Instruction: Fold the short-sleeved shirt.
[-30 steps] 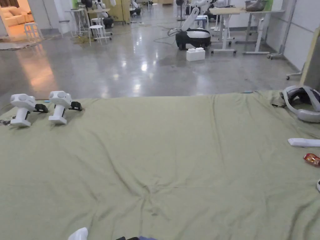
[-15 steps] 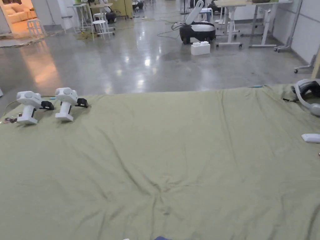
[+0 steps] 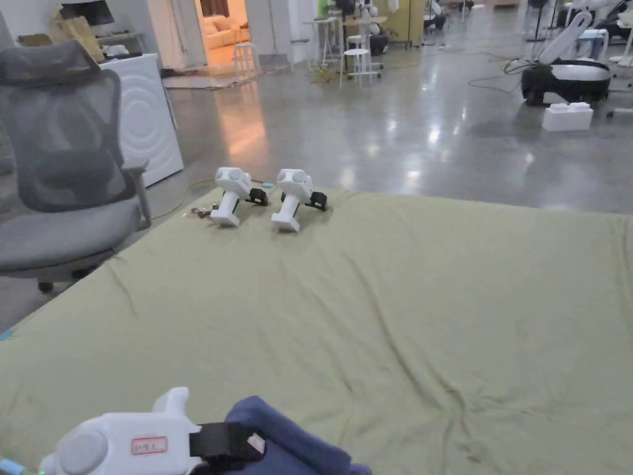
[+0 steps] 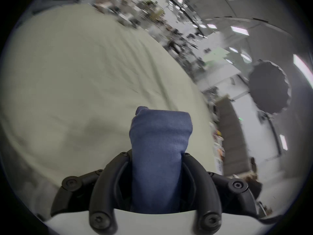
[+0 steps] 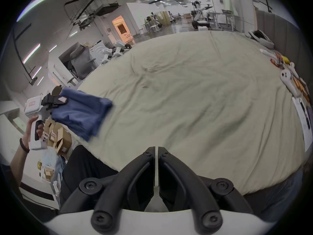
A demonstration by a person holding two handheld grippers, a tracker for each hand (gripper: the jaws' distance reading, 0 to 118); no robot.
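While my left gripper (image 4: 156, 155) holds its jaws clamped on the blue shirt (image 4: 159, 147), the bunched cloth hangs over the near left edge of the green sheet (image 3: 383, 297), off the surface. From the right gripper view I see the hand (image 5: 31, 130) on that gripper's handle. My right gripper (image 5: 156, 149) sits low at the near edge, jaws closed together on nothing. Two spare white grippers (image 3: 263, 196) stand at the sheet's far left corner, with a grey office chair (image 3: 59, 161) beside the table.
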